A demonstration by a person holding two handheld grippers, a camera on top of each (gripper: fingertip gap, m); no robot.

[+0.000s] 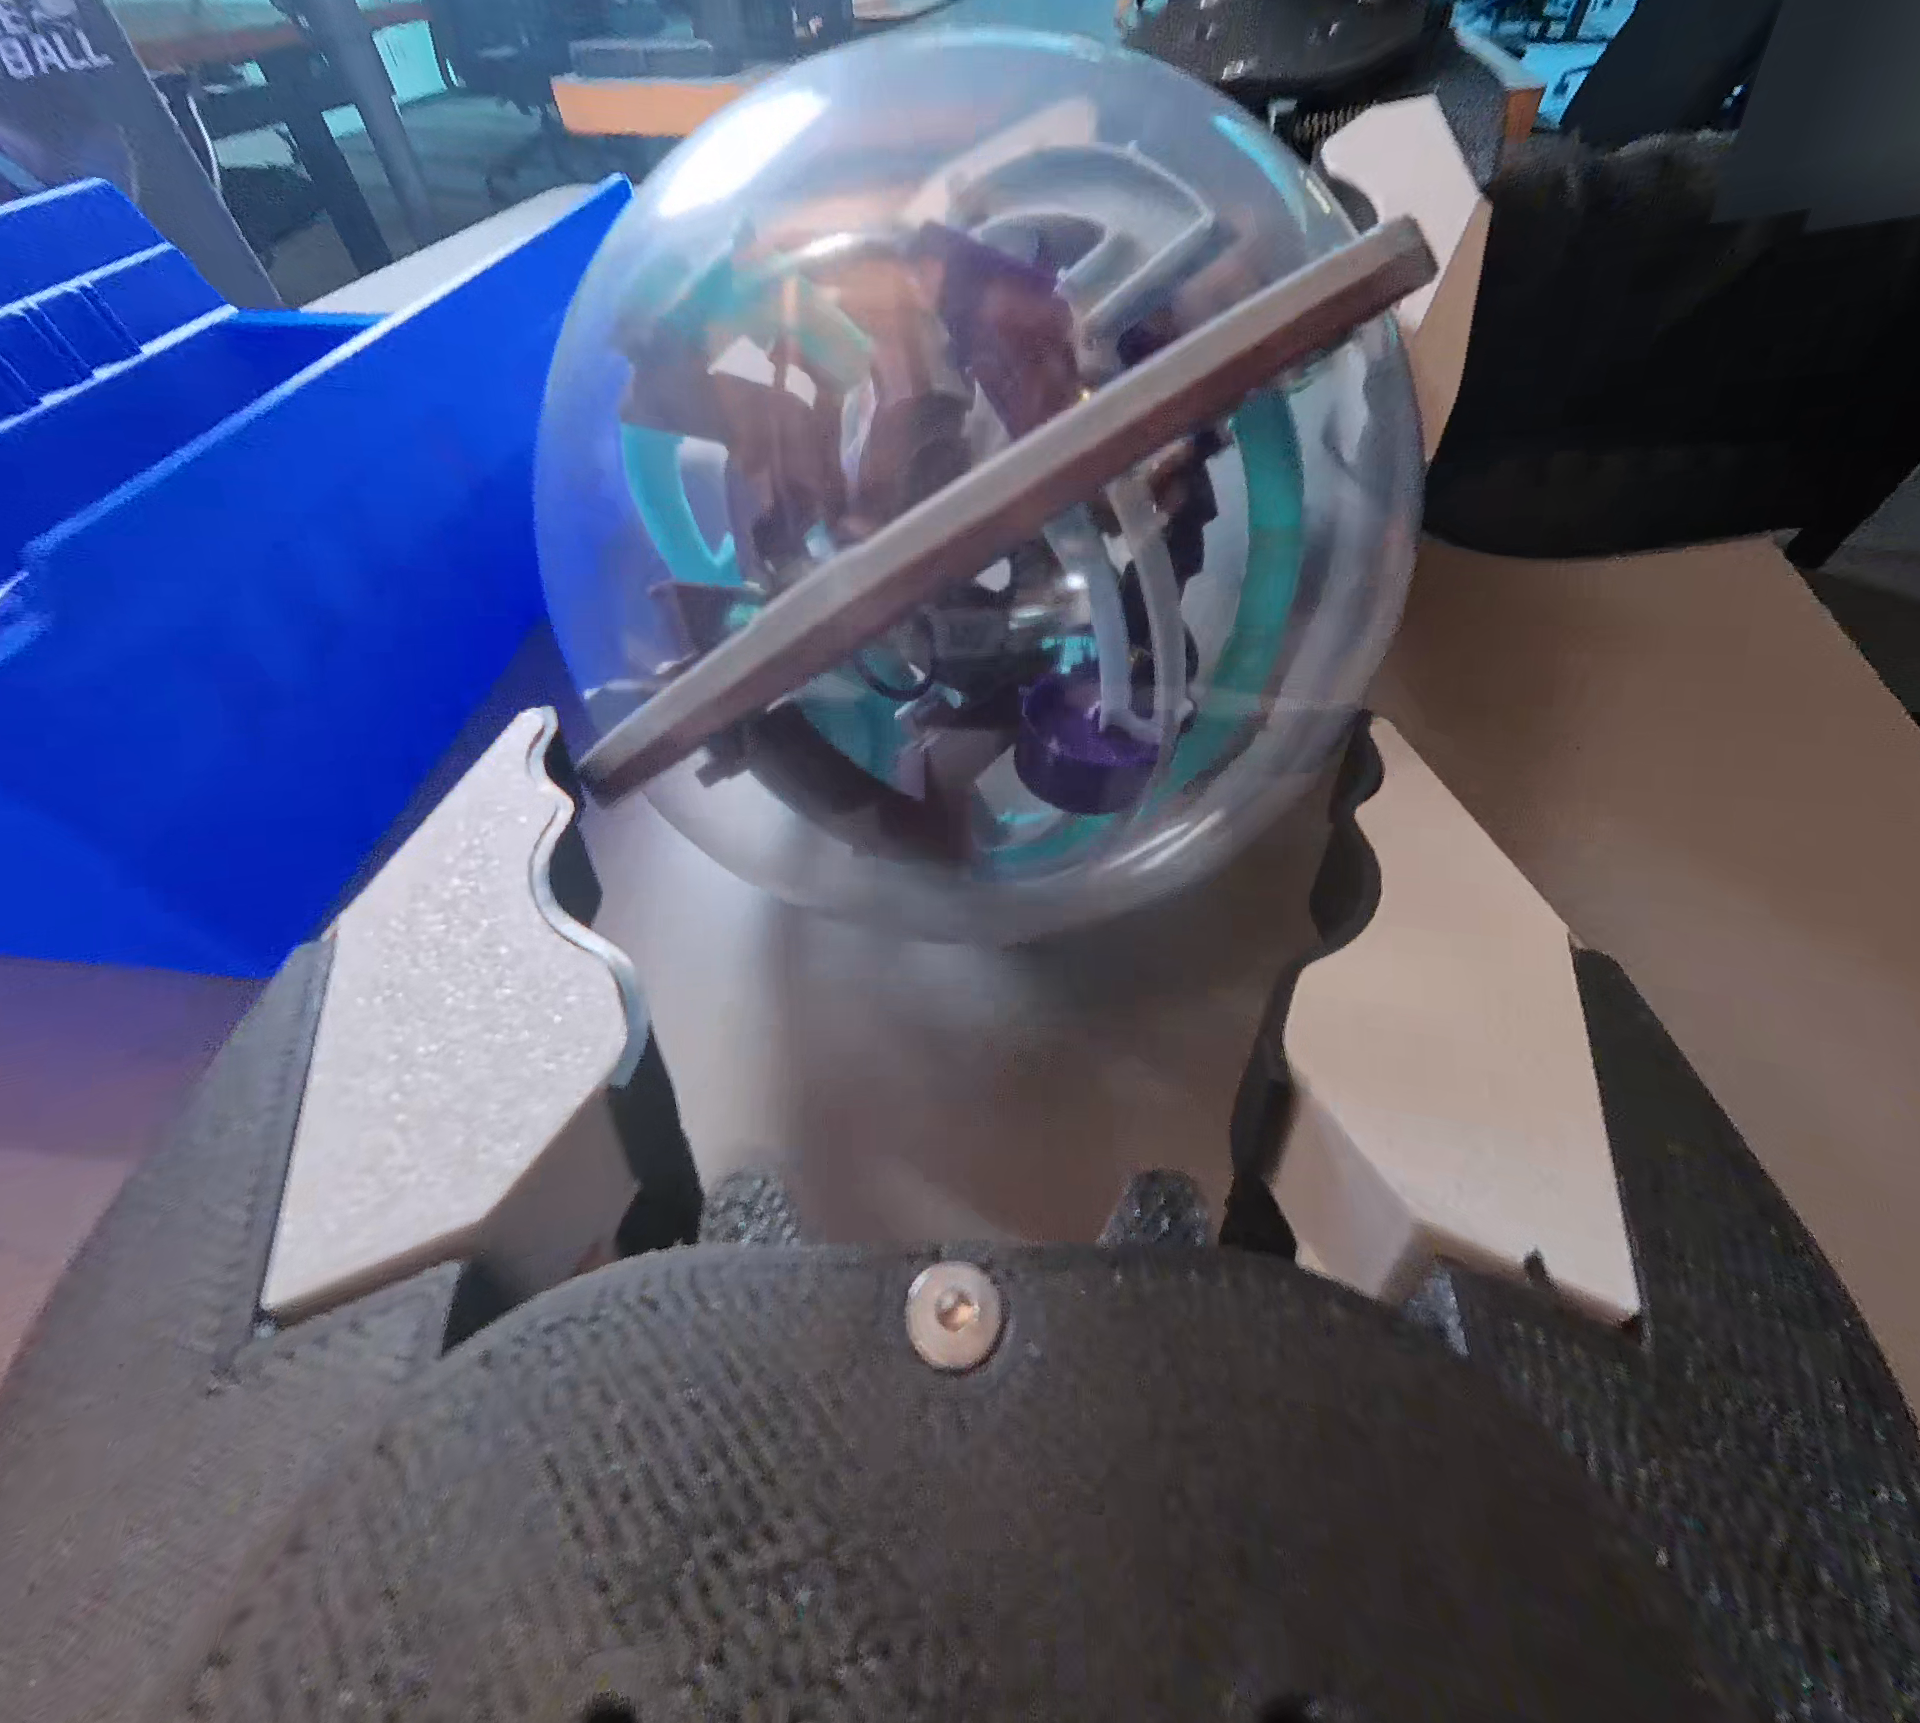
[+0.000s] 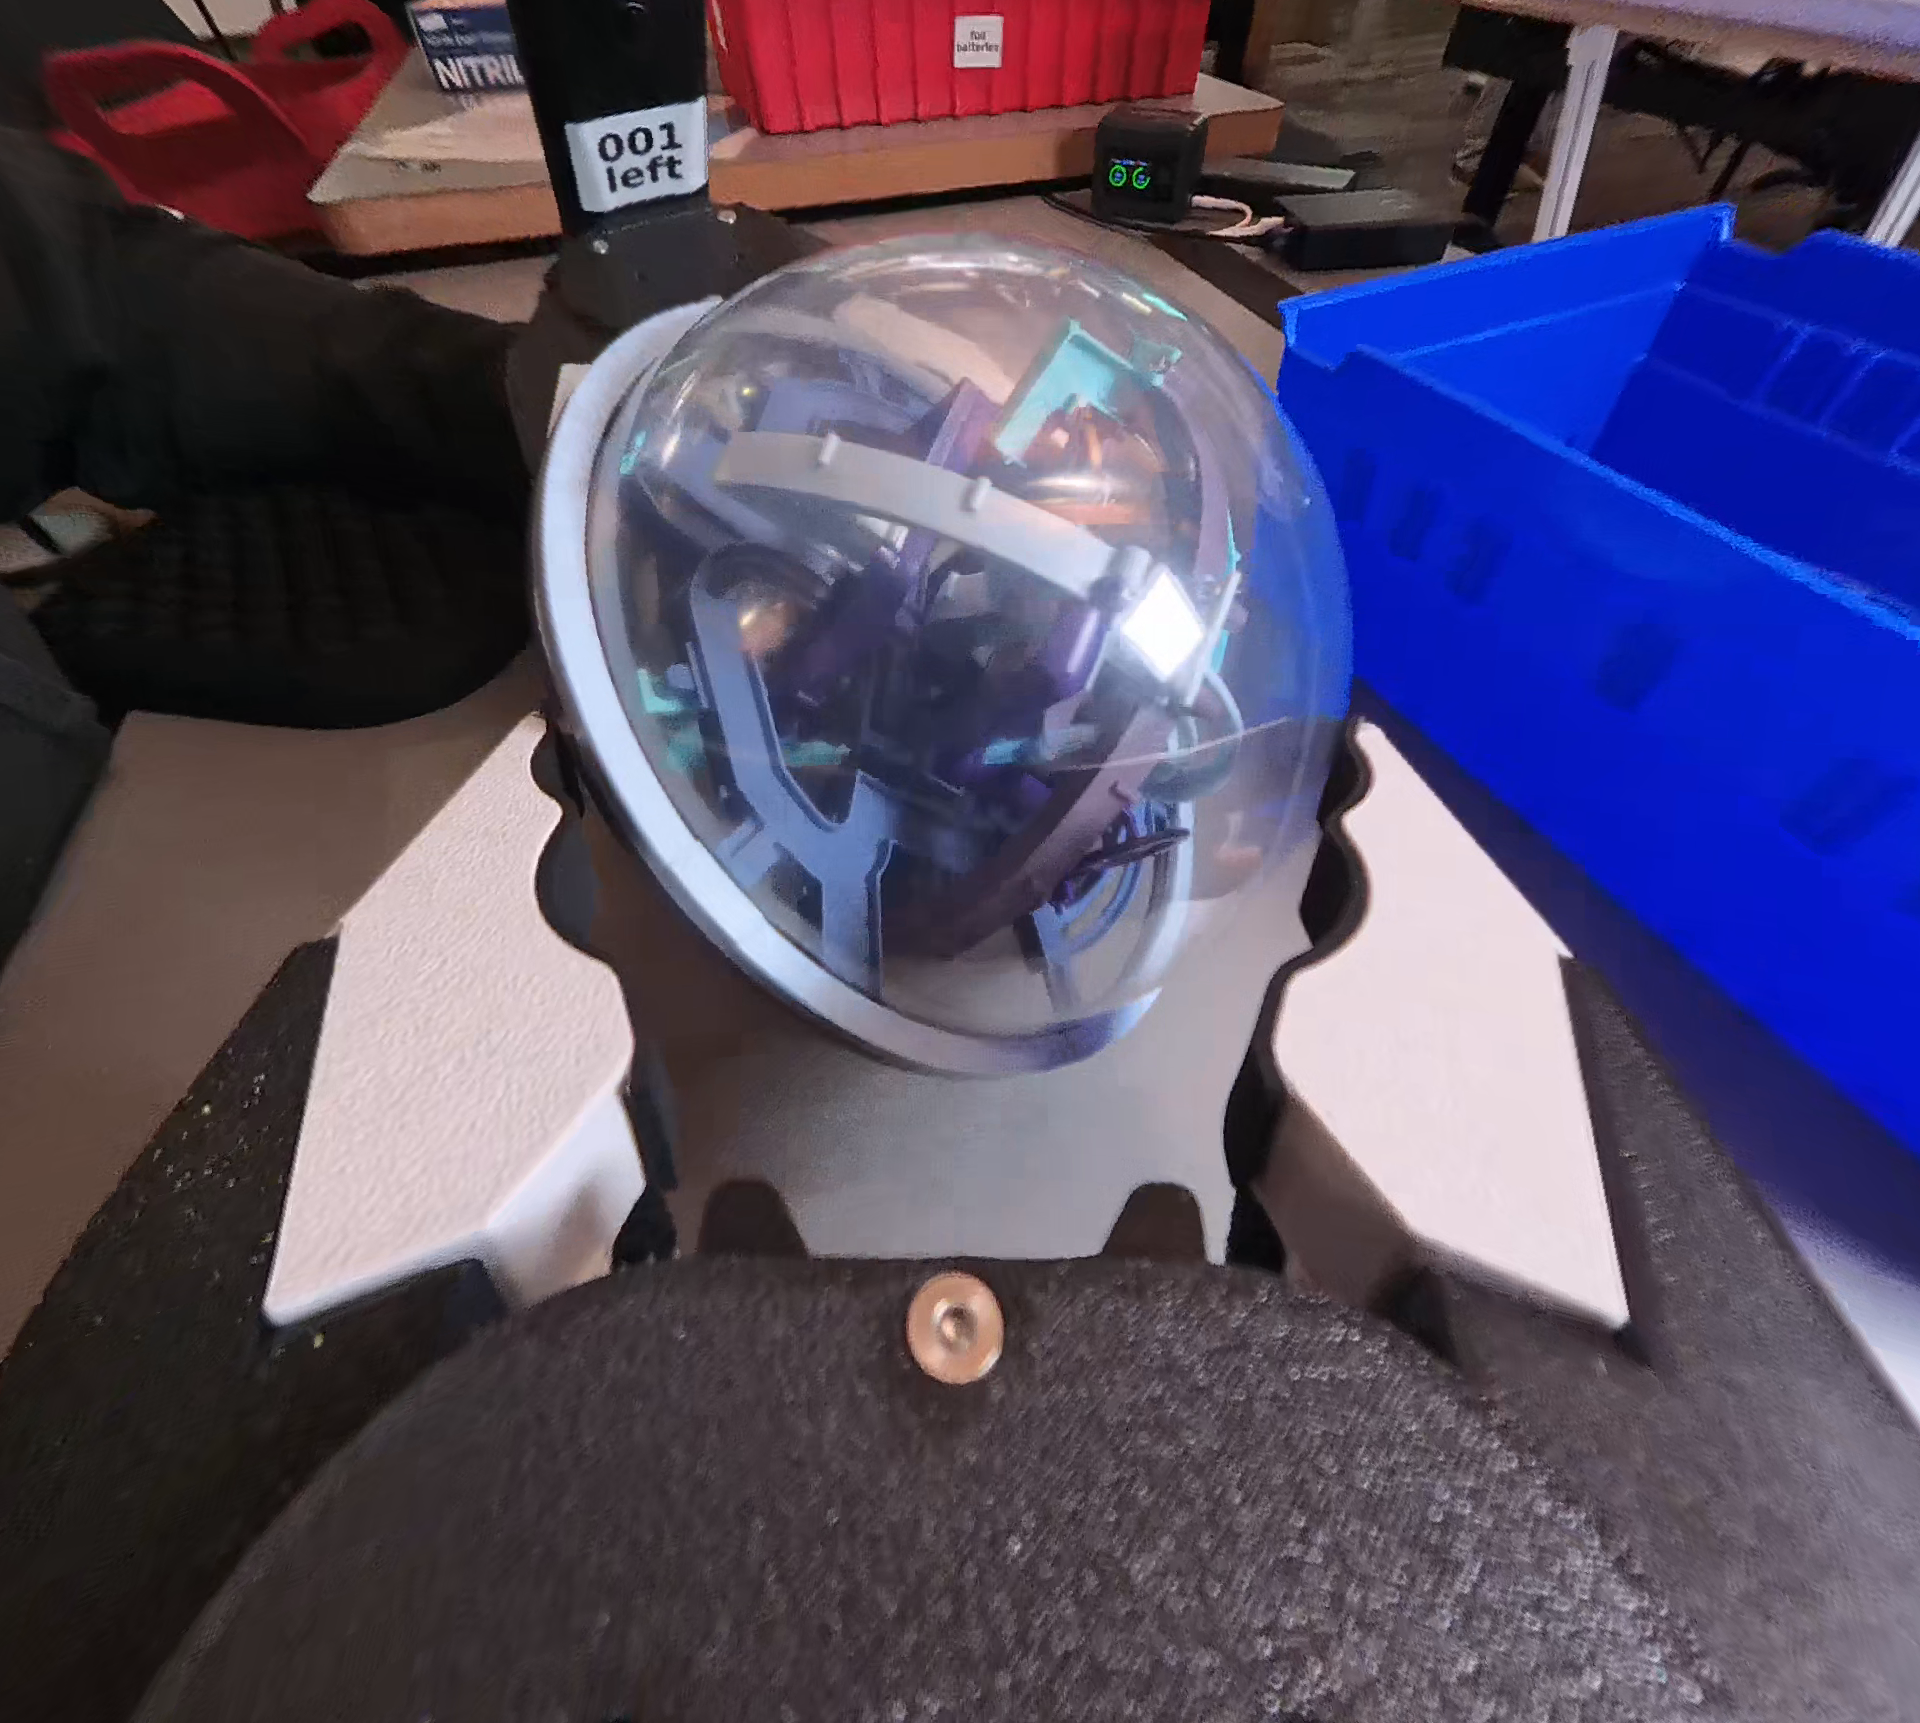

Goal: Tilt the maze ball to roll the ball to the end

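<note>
— How many things do you have?
— One clear plastic maze ball [image 1: 977, 478], grasped between both your left gripper [image 1: 961, 769] and right gripper [image 2: 951, 780], just beside one blue plastic bin [image 2: 1621, 551].

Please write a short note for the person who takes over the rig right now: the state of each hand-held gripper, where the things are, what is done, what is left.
Left hand-held gripper: shut on the maze ball, fingers on both its sides.
Right hand-held gripper: grips the same ball from the opposite side.
The ball is held above the table, its seam ring slanted, so it is tilted. A blue bin stands close beside it.
Done: ball gripped and tilted.
Left: I cannot make out the small ball inside, so check the track, then tilt until it reaches the end.
</note>
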